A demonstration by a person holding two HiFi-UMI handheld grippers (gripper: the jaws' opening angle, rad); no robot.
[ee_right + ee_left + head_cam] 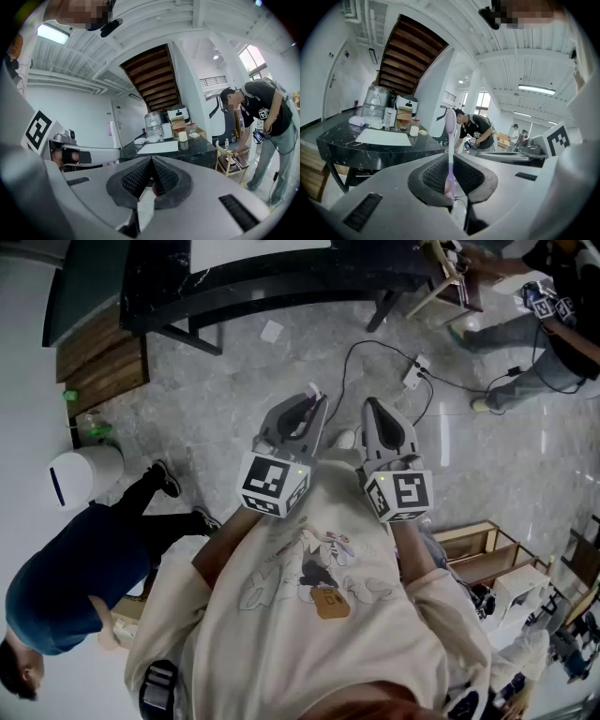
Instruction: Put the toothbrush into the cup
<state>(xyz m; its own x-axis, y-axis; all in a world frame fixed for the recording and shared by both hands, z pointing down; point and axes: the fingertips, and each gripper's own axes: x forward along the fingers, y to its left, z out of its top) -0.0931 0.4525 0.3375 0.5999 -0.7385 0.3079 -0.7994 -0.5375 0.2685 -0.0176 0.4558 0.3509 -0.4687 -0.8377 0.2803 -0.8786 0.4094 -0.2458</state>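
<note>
A dark marble desk (342, 145) stands ahead across open floor, carrying a clear water jug (375, 101), a flat white sheet (384, 137) and a small white cup (414, 131); beyond it a person in black (476, 129) bends over. The left tongs (450, 157) are clamped on the slim lilac toothbrush (450, 140), which stands upright with its bristled head on top, well apart from the cup. The right tongs (151, 159) are closed, ribbed pads meeting with nothing between them

Lilac toothbrush (450, 140) upright in left tongs (450, 161)
</note>
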